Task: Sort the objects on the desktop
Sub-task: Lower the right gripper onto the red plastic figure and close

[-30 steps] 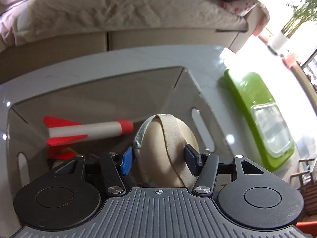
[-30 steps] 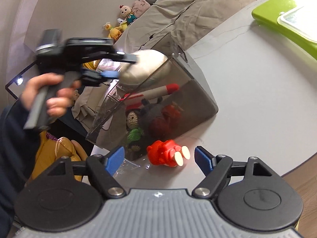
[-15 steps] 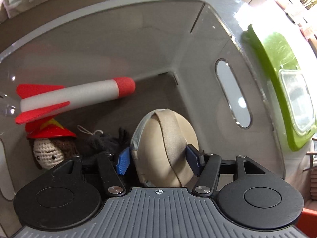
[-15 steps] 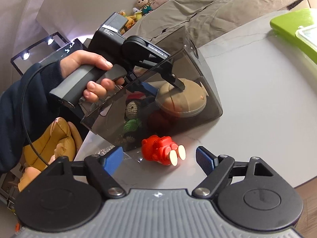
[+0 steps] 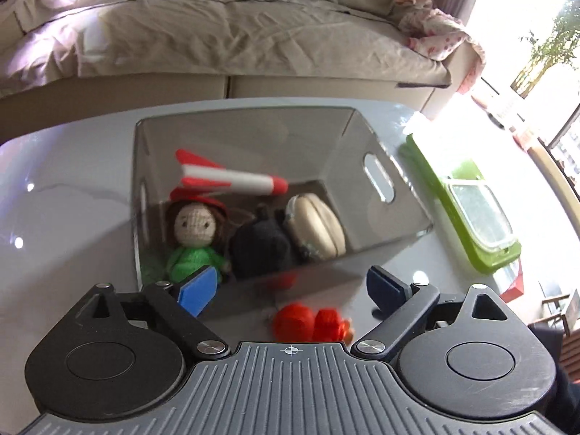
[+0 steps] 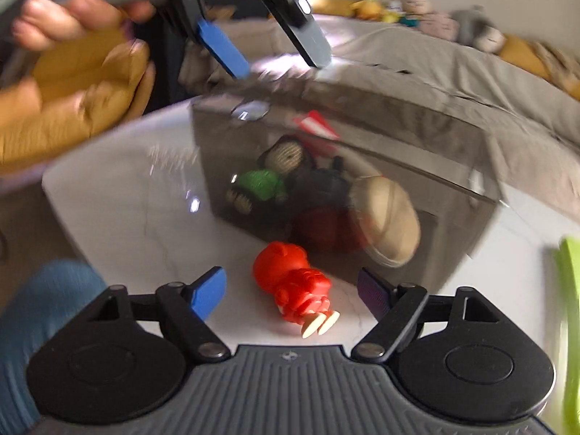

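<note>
A smoky see-through bin stands on the grey table. It holds a beige round pouch, a red-and-white foam rocket, a crochet doll and a black plush. My left gripper hangs above the bin's near side, jaws opening, nothing between them; it also shows as the left gripper at the top of the right wrist view. A red toy figure lies on the table in front of the bin. My right gripper straddles it, jaws closing, pads not touching it.
A green tray with a clear lidded box lies right of the bin. A covered sofa runs behind the table, with soft toys along it. A person's hand holds the left gripper; a yellow cushion sits left.
The left gripper let go of the beige pouch inside the bin, opened wide and drew back out. The right gripper rolled and came closer over the red figure.
</note>
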Demonstrator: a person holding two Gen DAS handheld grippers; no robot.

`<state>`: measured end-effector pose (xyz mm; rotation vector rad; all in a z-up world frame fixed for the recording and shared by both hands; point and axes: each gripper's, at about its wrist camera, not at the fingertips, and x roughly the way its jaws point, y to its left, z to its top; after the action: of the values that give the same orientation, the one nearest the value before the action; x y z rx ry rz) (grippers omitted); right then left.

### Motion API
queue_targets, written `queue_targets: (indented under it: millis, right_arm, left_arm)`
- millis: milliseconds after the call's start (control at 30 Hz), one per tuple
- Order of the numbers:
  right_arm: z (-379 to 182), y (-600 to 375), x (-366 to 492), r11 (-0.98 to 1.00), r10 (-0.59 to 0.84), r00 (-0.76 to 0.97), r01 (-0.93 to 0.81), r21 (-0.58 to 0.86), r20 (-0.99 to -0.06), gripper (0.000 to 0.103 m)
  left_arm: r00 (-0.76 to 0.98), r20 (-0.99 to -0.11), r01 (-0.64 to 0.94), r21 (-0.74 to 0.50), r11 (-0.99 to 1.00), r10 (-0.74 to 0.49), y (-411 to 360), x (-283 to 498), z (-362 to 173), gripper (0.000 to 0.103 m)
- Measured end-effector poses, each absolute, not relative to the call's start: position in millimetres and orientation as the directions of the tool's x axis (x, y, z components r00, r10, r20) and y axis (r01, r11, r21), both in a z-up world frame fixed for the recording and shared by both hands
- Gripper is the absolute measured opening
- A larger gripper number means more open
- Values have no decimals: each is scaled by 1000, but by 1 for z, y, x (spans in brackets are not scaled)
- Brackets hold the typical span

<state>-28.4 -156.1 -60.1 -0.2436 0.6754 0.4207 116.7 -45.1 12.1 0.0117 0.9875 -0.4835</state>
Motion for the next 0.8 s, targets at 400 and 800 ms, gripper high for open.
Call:
queue_targets:
  millis: [400, 800]
  right_arm:
    - [-101, -80, 35, 716, 99, 545, -620, -320, -833, 75]
    - [-110, -78, 64, 731, 48, 464, -620, -286, -885, 52]
  left_arm:
    - [378, -827, 269, -332, 904, -416, 38, 63, -57, 94]
    - [330, -811, 145, -462, 875, -483, 73, 58, -93, 96]
